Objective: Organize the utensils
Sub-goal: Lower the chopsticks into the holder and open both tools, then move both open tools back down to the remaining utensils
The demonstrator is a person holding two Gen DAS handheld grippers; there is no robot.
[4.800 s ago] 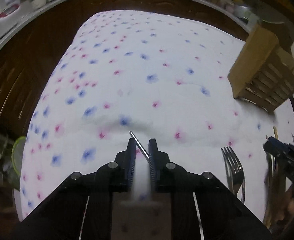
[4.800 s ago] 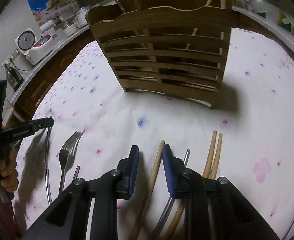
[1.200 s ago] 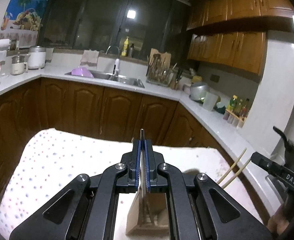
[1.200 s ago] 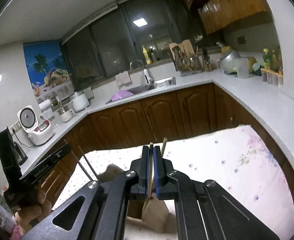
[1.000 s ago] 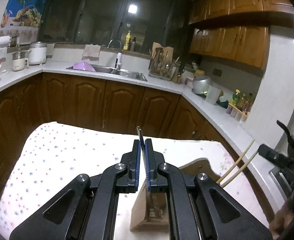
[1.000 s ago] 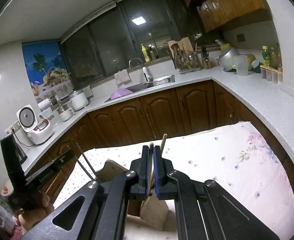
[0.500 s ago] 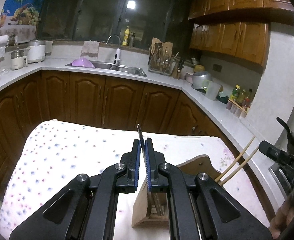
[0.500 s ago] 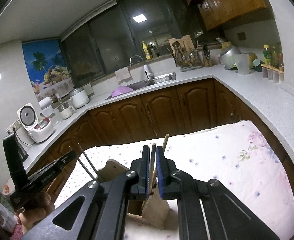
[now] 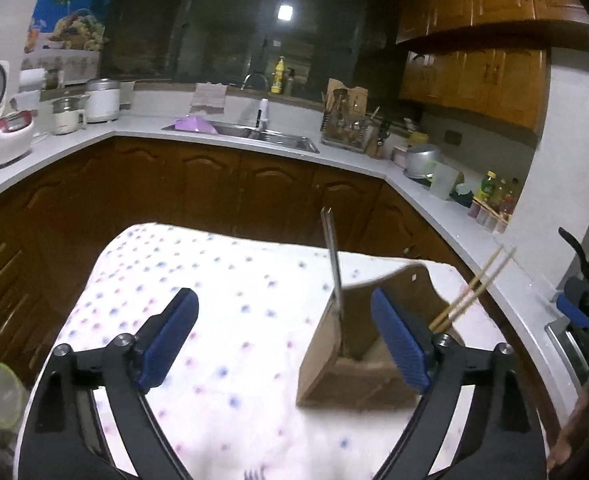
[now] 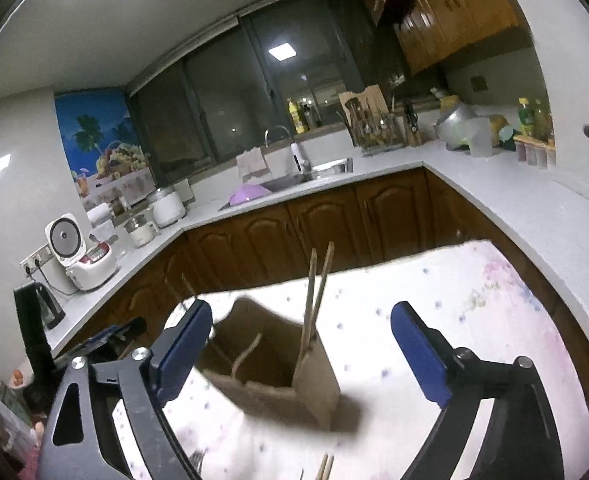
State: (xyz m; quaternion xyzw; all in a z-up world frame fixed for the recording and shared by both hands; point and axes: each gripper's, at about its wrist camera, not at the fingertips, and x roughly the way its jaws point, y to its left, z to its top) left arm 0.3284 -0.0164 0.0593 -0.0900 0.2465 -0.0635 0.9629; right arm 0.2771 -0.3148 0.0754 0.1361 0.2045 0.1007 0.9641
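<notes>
Wooden and brown, the slatted utensil box [image 9: 358, 344] stands on the white cloth with pink and blue dots [image 9: 230, 312]. Our left gripper [image 9: 282, 340] is wide open and holds nothing. Our right gripper [image 10: 302, 356] is wide open too, with nothing in it.

We think the drop is done, so now we should lift both tools straight up and not bump the box. Then we go down for the next pieces near the bottom edge of the cloth.

A thin silver metal stick [image 9: 332, 264] leans in one part of the box. Two pale wooden chopsticks [image 10: 316, 292] stand tilted in another part. The box looks light, so a knock could tip it.
</notes>
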